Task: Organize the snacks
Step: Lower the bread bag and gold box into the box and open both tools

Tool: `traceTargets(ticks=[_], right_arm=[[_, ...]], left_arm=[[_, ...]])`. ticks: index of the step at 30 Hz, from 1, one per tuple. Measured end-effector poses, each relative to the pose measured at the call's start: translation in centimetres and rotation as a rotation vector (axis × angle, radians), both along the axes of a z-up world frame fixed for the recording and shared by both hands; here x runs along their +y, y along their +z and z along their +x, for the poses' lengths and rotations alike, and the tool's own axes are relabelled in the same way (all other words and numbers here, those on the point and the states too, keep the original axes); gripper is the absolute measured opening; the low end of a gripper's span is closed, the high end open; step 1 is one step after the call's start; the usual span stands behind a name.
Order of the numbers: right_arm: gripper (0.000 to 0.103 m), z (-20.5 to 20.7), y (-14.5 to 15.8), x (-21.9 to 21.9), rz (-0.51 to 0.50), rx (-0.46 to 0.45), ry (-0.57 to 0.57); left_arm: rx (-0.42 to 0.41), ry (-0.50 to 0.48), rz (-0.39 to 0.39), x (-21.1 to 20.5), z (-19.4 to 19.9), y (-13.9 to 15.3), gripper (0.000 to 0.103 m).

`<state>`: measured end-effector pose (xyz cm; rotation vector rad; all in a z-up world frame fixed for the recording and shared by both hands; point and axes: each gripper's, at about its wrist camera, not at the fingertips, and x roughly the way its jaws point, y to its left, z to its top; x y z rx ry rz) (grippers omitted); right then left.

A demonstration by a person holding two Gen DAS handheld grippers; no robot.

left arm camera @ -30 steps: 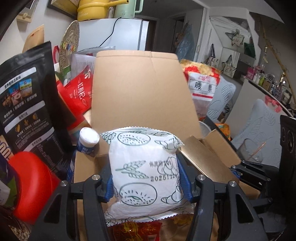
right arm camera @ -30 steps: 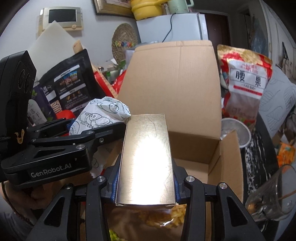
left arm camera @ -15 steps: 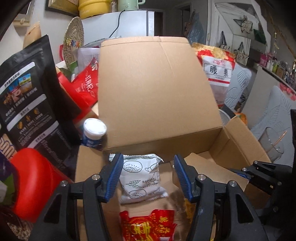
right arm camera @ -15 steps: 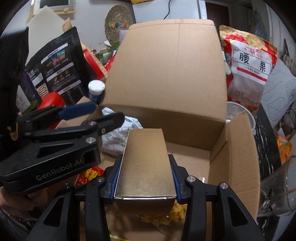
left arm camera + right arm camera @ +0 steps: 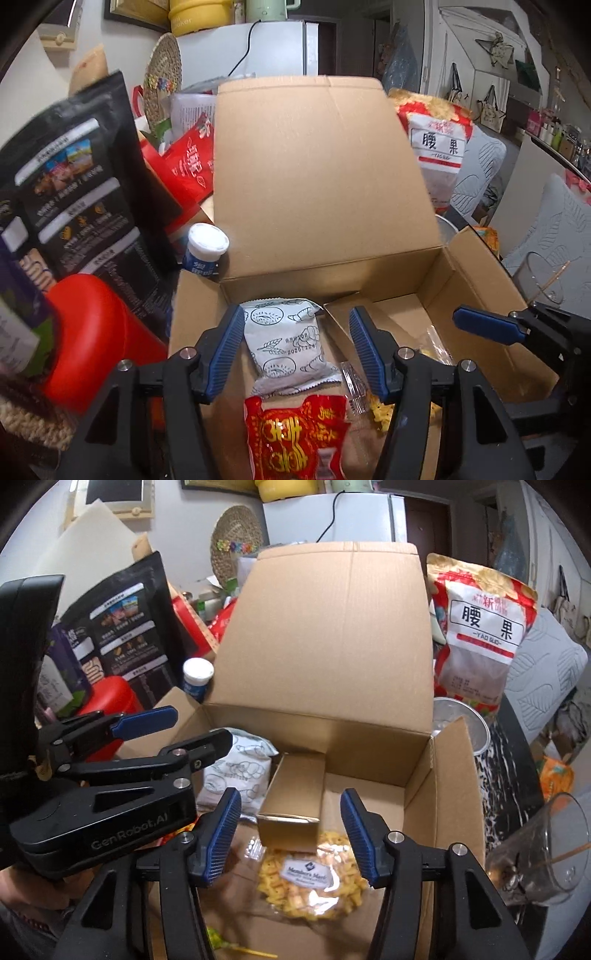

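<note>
Both grippers hover over an open cardboard box (image 5: pixel 325 177), pointing down into it. The left gripper (image 5: pixel 297 350) has its fingers apart and holds nothing; the white pouch (image 5: pixel 291 343) lies below between them on the box floor, untouched. The right gripper (image 5: pixel 290 829) has just been opening its fingers, and they now stand clear of the gold carton (image 5: pixel 295 801), which rests inside the box, leaning on a clear bag of yellow crackers (image 5: pixel 310 878). A red packet (image 5: pixel 295 435) lies at the near end of the box, just beside the pouch. Around the box the counter is crowded: a black bag (image 5: pixel 125 627) and a red jar (image 5: pixel 92 332) to the left, a small white-capped bottle (image 5: pixel 207 251) at the box's corner, a cashew bag (image 5: pixel 484 627) and a drinking glass (image 5: pixel 535 853) to the right. A white fridge (image 5: pixel 332 520) stands behind.
</note>
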<state>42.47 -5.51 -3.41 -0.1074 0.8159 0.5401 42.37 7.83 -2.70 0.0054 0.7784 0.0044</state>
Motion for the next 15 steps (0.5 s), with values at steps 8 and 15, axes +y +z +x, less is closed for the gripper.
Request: traceTargets(ticks=[8, 15], right_arm=[[0.056, -3.6, 3.1, -0.7, 0.011, -0.063, 0.002], [0.056, -8.1, 6.7, -1.6, 0.011, -0.153, -0.003]], left_arm=[[-0.08, 0.005, 0.029, -0.8, -3.8, 4.2, 0.059], [-0.161, 0.0, 0.044, -1.6, -8.2, 8.0, 0.059]])
